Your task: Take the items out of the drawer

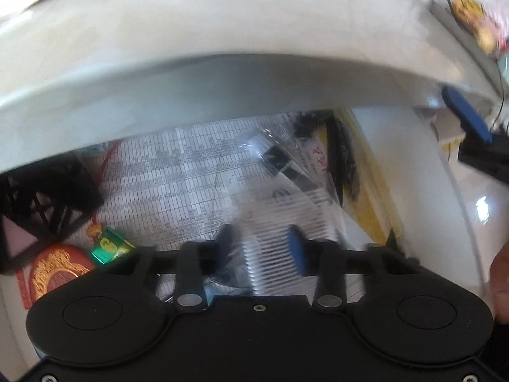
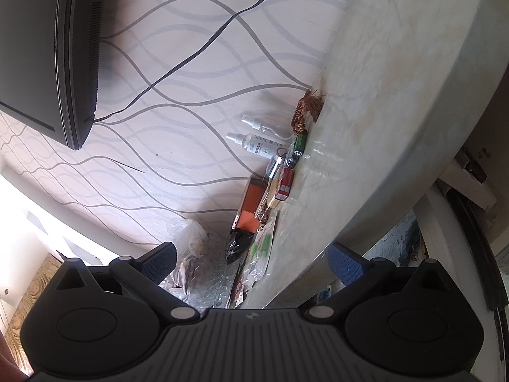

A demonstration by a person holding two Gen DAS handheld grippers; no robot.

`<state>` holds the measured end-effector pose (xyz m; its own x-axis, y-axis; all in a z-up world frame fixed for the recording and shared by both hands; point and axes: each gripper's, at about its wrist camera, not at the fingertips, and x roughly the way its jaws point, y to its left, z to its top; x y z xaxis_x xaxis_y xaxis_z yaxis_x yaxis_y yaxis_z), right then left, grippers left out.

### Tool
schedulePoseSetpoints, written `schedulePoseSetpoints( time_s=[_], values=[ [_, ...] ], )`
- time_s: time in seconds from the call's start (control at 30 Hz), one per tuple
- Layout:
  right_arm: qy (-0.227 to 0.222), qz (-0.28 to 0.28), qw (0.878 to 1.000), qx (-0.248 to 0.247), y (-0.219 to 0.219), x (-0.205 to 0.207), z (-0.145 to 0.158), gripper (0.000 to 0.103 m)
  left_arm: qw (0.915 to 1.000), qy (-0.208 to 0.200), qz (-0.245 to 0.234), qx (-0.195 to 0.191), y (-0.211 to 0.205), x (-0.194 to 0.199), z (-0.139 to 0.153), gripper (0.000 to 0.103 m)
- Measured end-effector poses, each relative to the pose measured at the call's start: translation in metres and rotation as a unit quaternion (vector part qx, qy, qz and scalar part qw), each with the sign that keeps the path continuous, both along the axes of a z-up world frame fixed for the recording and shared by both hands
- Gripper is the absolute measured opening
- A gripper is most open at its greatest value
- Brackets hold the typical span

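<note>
In the left wrist view the open drawer lies under the pale tabletop edge. My left gripper is down inside it, its blue-padded fingers partly closed around a clear plastic bag of white cotton swabs; the frame is blurred and I cannot tell if the bag is gripped. A printed sheet lines the drawer. My right gripper is open and empty above the tabletop; one of its blue fingers shows at the left view's right edge.
In the drawer lie a green battery, a red-and-gold embroidered patch, a black lattice box and black cables. On the tabletop by the wall sit spray bottles, batteries, an orange box and bubble wrap. A monitor hangs left.
</note>
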<state>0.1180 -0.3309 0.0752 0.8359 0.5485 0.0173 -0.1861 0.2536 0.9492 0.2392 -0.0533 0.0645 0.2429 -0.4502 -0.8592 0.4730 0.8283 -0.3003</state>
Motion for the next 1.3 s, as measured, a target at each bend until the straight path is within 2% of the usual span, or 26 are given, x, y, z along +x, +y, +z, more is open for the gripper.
schedulePoseSetpoints(
  time_s=[0.07, 0.17, 0.3, 0.5, 0.67, 0.83, 0.93, 0.97, 1.03, 1.07, 1.13, 1.23, 1.27, 1.3],
  values=[
    [0.000, 0.000, 1.000, 0.002, 0.000, 0.000, 0.000, 0.103, 0.9998, 0.008, 0.007, -0.018, 0.007, 0.002, 0.003, 0.004],
    [0.000, 0.000, 1.000, 0.004, -0.001, 0.000, -0.001, 0.103, 0.9991, 0.009, -0.004, -0.042, 0.012, -0.003, 0.010, 0.000],
    [0.001, 0.001, 1.000, 0.007, -0.002, 0.001, -0.002, 0.103, 0.9975, 0.005, -0.024, -0.066, 0.017, -0.011, 0.024, 0.000],
    [0.001, 0.001, 1.000, 0.012, -0.004, 0.001, -0.003, 0.103, 0.9955, -0.009, -0.023, -0.091, 0.019, -0.016, 0.049, 0.000],
    [0.002, 0.001, 1.000, 0.015, -0.005, 0.001, -0.005, 0.103, 0.9921, -0.046, -0.045, -0.108, 0.015, -0.025, 0.086, 0.000],
    [0.002, 0.000, 1.000, 0.018, -0.006, 0.001, -0.005, 0.103, 0.9849, -0.099, -0.071, -0.123, 0.007, -0.029, 0.130, 0.000],
    [0.001, 0.000, 1.000, 0.018, -0.006, 0.001, -0.005, 0.103, 0.9852, -0.104, -0.089, -0.103, -0.002, -0.027, 0.140, 0.001],
    [0.001, -0.001, 1.000, 0.018, -0.006, 0.001, -0.005, 0.103, 0.9864, -0.099, -0.093, -0.094, -0.005, -0.026, 0.139, 0.004],
    [0.000, -0.001, 1.000, 0.018, -0.006, 0.001, -0.005, 0.103, 0.9911, -0.067, -0.096, -0.063, -0.013, -0.024, 0.121, 0.018],
    [0.000, -0.001, 1.000, 0.017, -0.006, 0.001, -0.005, 0.103, 0.9927, -0.056, -0.098, -0.042, -0.017, -0.025, 0.108, 0.029],
    [0.000, -0.001, 1.000, 0.017, -0.006, 0.001, -0.005, 0.103, 0.9933, -0.055, -0.102, 0.005, -0.026, -0.030, 0.080, 0.032],
    [-0.001, -0.002, 1.000, 0.017, -0.006, 0.001, -0.005, 0.103, 0.9850, -0.088, -0.123, 0.084, -0.042, -0.038, 0.052, 0.035],
    [-0.001, -0.002, 1.000, 0.017, -0.006, 0.001, -0.005, 0.103, 0.9806, -0.100, -0.131, 0.106, -0.048, -0.042, 0.045, 0.038],
    [-0.001, -0.002, 1.000, 0.017, -0.006, 0.001, -0.004, 0.103, 0.9771, -0.109, -0.140, 0.118, -0.053, -0.045, 0.042, 0.046]
  ],
)
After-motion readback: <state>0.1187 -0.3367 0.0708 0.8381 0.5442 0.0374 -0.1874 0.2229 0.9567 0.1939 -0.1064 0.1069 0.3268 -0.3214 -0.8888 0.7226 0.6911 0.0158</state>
